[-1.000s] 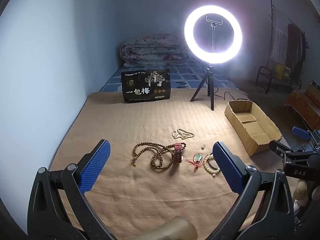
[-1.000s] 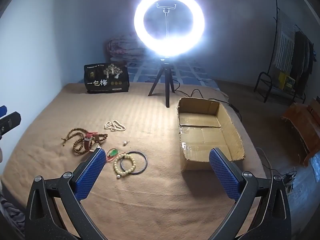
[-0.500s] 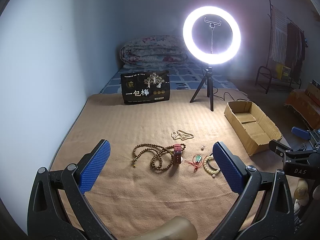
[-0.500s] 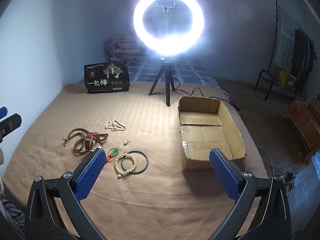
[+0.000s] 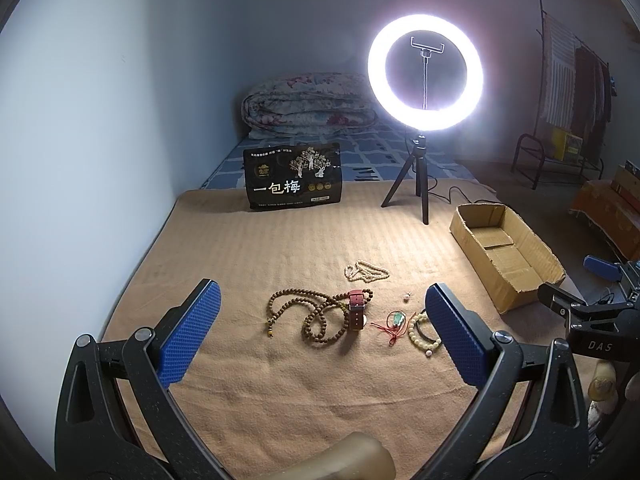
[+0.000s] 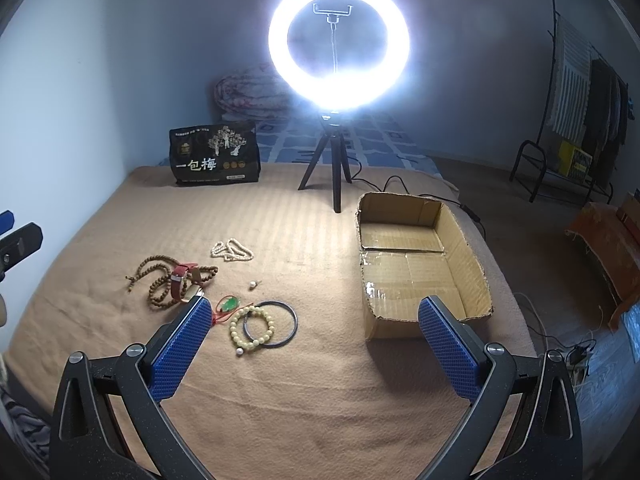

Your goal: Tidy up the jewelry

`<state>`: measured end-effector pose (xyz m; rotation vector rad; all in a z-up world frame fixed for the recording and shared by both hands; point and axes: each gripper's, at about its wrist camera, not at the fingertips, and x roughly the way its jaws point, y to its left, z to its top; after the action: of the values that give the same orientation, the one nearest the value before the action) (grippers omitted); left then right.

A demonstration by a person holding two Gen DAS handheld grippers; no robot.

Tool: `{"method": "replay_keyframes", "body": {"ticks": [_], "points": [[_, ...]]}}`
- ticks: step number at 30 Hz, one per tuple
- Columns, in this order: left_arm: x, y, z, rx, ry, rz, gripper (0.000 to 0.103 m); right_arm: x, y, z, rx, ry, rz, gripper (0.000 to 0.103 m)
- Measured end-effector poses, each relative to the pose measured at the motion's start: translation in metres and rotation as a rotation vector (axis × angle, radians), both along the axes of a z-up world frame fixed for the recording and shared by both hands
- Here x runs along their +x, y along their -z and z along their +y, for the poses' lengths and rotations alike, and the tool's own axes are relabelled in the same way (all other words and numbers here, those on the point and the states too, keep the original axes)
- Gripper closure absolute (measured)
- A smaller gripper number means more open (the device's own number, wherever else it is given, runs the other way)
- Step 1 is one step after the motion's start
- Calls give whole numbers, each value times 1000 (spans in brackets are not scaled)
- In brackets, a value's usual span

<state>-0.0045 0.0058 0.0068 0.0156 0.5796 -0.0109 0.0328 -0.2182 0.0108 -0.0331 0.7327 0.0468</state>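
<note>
Bedroom in home, set up for filming. Bed covered by tan blanket (image 5: 280,240), blue patterned sheet (image 5: 372,156) beyond it, rolled floral quilt (image 5: 308,104) against wall. Clothes rack (image 6: 588,92) with hanging garments at right. Lit ring light (image 6: 340,40) on small tripod stands on bed; snack bag (image 5: 294,176) upright near quilt

Blue, dimpled pads (image 6: 180,350) are showing on black tongs (image 6: 316,344). A red-strapped watch (image 5: 357,310) is lying over brown wooden beads (image 5: 308,314), beside cream beads (image 6: 251,327), on a tan ribbed blanket (image 5: 280,248).
</note>
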Motion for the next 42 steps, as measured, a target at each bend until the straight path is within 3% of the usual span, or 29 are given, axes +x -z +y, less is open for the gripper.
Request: {"method": "replay_keyframes", "body": {"ticks": [42], "points": [[3,3,-1,6,0,11,0,0,4,0,10,-3,13,0]]}}
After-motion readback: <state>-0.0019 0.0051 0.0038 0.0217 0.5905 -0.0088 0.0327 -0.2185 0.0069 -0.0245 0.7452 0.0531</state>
